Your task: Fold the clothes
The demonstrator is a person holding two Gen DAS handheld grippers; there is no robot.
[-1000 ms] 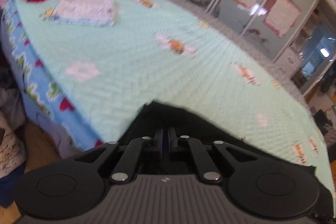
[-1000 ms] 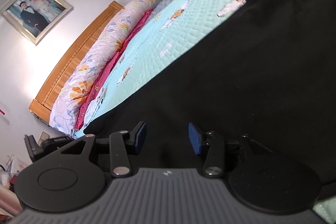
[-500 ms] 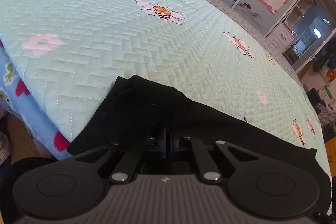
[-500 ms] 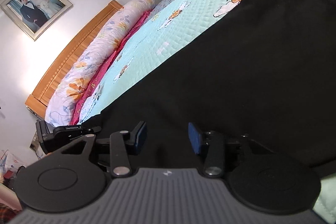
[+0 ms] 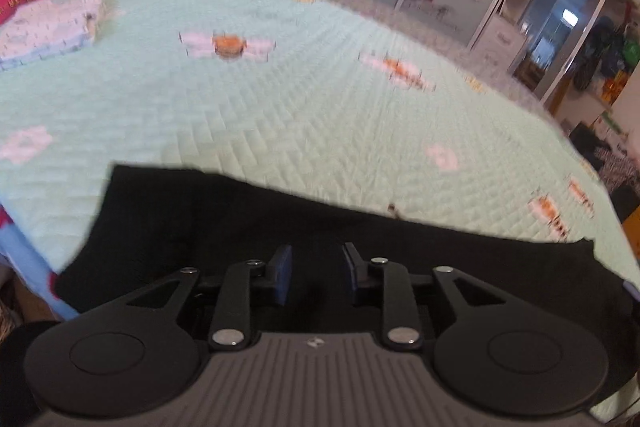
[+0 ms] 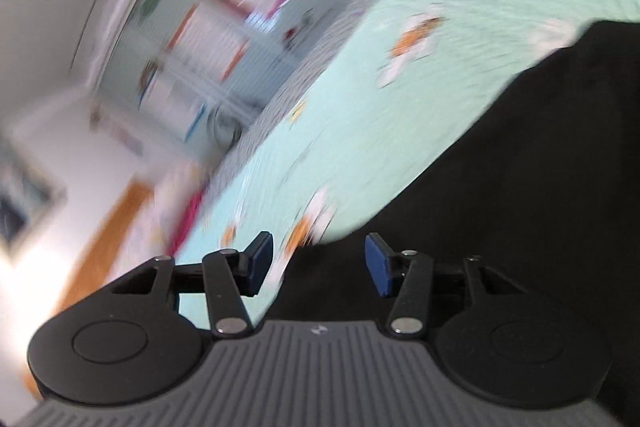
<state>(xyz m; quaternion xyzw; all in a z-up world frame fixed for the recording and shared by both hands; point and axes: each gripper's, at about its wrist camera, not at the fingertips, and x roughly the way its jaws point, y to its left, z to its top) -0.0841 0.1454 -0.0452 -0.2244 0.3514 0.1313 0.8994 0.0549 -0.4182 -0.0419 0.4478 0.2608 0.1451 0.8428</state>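
The left gripper is opening, its jaws apart just above the black garment, likely letting go of a fold. The right gripper is spreading too, holding nothing over the garment's edge. The garment lies flat along the near side of the mint quilt, with a folded pale cloth farther back.

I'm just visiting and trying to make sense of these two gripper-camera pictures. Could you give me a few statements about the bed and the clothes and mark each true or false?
1. A black garment lies on a mint-green quilted bedspread. True.
2. The left gripper is clamped shut on the garment. False: its jaws are opening, with a clear gap between the blue pads.
3. A folded pale blue cloth lies near the pillow end of the bed. True.
4. The bedspread is plain, with no pattern. False: it has orange and white printed motifs.
5. The right gripper holds a red towel. False: its jaws stand apart with nothing held.
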